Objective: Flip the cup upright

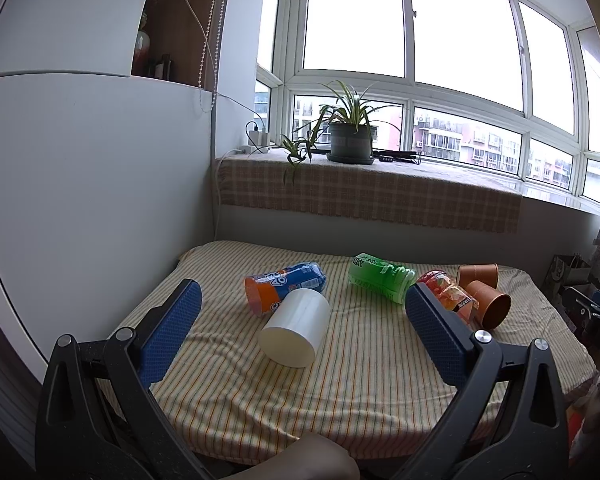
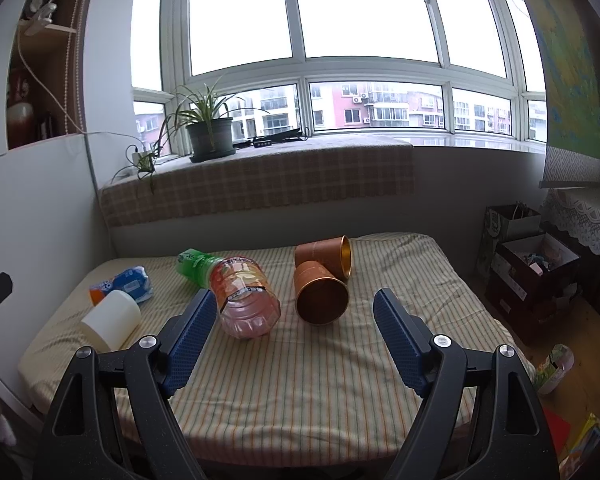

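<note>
A white cup [image 1: 296, 329] lies on its side on the striped tablecloth [image 1: 320, 392], its closed base towards me. It also shows at the left in the right wrist view [image 2: 110, 319]. Two copper-brown cups lie on their sides: the near one [image 2: 320, 294] with its mouth towards me, the far one [image 2: 326, 256] behind it. They show at the right in the left wrist view [image 1: 488, 302]. My left gripper [image 1: 302, 294] is open and empty, above the white cup. My right gripper [image 2: 294, 306] is open and empty, in front of the near brown cup.
Three bottles lie on the table: an orange-blue one [image 1: 284, 285], a green one [image 1: 380, 282] and a pink one [image 2: 246, 298]. A potted plant [image 1: 350, 136] stands on the windowsill behind. Boxes [image 2: 536, 268] sit on the floor at the right.
</note>
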Demonstrator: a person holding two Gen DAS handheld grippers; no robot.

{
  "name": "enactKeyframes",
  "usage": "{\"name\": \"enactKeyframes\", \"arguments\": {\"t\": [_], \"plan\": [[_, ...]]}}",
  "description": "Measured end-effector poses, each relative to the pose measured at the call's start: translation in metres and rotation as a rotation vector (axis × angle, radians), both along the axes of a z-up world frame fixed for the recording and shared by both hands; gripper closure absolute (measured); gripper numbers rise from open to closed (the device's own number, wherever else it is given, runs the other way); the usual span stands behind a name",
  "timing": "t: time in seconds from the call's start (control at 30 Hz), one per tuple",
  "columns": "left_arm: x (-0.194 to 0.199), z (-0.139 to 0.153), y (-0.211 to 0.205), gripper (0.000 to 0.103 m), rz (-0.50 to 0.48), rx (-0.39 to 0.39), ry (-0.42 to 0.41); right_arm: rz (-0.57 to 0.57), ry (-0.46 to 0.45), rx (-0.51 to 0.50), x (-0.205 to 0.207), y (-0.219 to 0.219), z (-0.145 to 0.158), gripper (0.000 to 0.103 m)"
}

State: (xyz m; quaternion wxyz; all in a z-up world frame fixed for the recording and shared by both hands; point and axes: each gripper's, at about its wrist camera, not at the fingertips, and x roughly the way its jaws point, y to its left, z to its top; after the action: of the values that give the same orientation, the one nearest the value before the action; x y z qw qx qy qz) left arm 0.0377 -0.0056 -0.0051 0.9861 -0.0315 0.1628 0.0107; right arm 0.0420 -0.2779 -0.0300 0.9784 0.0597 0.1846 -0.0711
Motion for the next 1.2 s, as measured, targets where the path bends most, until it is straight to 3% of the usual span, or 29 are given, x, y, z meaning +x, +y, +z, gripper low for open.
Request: {"name": "enactKeyframes", "arguments": {"t": [0.87,1.2], "plan": [[0.0,-0.015,0.013,0.0,0.024,-0.02,0.024,0.019,0.023,0.017,0.011,0.003,-0.007,0.022],[0.002,-0.024,0.041,0.0,0.08,-0.02,0.062,0.137,0.074,0.026,0.042,0.028,-0.009,0.022]]}}
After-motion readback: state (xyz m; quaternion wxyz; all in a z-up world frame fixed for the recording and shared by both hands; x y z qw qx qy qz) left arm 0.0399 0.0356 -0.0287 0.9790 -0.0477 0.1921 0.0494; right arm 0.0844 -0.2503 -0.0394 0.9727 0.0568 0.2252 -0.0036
